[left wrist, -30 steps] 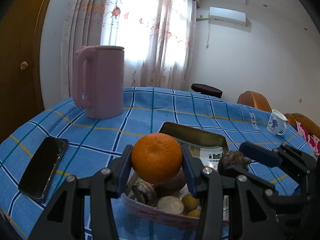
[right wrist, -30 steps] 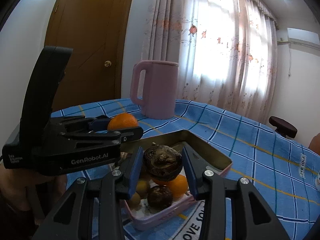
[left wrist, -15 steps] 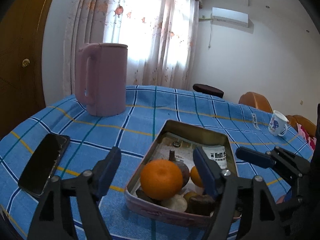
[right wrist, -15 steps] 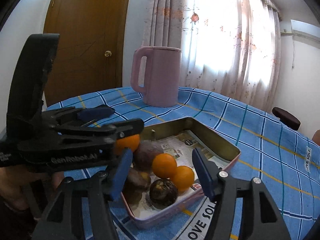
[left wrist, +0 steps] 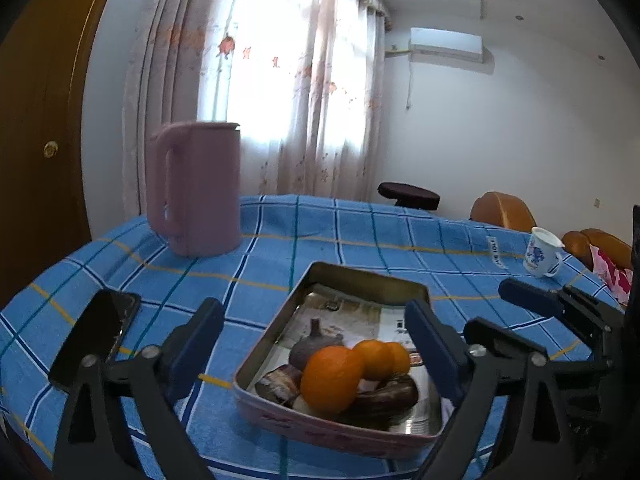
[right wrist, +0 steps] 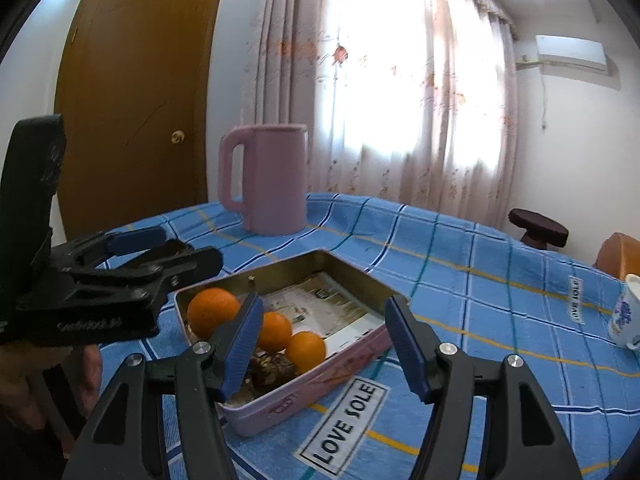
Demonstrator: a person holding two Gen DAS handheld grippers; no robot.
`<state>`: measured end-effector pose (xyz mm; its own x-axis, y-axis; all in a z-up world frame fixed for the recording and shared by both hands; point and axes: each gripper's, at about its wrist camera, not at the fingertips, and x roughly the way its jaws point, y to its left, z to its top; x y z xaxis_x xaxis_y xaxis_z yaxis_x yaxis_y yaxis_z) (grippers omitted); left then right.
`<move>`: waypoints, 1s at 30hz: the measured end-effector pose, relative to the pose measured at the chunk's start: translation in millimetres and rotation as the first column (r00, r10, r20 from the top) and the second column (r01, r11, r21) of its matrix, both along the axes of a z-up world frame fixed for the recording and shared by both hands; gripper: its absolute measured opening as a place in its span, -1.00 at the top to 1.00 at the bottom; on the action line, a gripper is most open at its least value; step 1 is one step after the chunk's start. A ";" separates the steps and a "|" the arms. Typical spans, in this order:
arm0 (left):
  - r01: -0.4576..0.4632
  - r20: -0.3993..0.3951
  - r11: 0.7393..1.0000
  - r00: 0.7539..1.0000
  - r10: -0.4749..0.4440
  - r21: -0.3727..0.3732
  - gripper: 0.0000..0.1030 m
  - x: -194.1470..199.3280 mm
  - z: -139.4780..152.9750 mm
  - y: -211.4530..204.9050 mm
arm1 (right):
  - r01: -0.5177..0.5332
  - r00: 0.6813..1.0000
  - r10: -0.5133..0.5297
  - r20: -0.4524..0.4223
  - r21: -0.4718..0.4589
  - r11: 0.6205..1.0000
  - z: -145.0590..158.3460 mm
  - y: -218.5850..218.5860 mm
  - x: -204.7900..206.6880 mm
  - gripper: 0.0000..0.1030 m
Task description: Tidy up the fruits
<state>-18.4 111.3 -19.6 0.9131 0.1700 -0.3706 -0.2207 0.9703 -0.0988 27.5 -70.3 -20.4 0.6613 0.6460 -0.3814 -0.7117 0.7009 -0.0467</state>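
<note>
A pink metal tin (left wrist: 280, 336) (right wrist: 352, 356) lined with newspaper sits on the blue checked tablecloth. It holds a large orange (left wrist: 332, 376) (right wrist: 212, 312), two smaller oranges (left wrist: 376, 360) (right wrist: 306, 350) and several dark brown fruits (left wrist: 312, 350) (right wrist: 272, 366). My left gripper (left wrist: 316, 344) is open and empty, above and behind the tin's near end. My right gripper (right wrist: 324, 340) is open and empty over the tin's front side. The left gripper also shows in the right wrist view (right wrist: 120, 268), and the right gripper in the left wrist view (left wrist: 560, 312).
A pink jug (left wrist: 196, 188) (right wrist: 268, 176) stands at the back of the table. A black phone (left wrist: 96, 336) lies left of the tin. A white cup with blue print (left wrist: 542, 252) (right wrist: 626, 312) stands at the right. A stool (left wrist: 408, 194) and chairs stand behind the table.
Both grippers opened and let go: the large orange and a dark fruit dropped into the tin. Both grippers then drew back and up from the tin.
</note>
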 end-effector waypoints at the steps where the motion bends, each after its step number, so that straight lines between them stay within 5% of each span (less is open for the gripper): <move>1: 0.002 0.004 1.000 1.000 -0.002 0.003 -0.84 -0.6 1.9 -1.9 | 0.008 1.000 -0.008 0.005 0.002 1.000 1.7 -2.1 -1.2 -0.29; 30: 0.045 0.009 0.998 0.999 -0.045 0.052 -0.97 -4.7 12.3 -24.8 | 0.073 0.997 -0.074 0.029 0.034 0.997 14.2 -24.0 -4.2 -0.37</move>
<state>-23.1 86.5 -7.2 0.9240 0.1473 -0.3528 -0.1758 0.9832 -0.0501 23.3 -94.3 -6.2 0.7183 0.6074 -0.3393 -0.6570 0.7526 -0.0434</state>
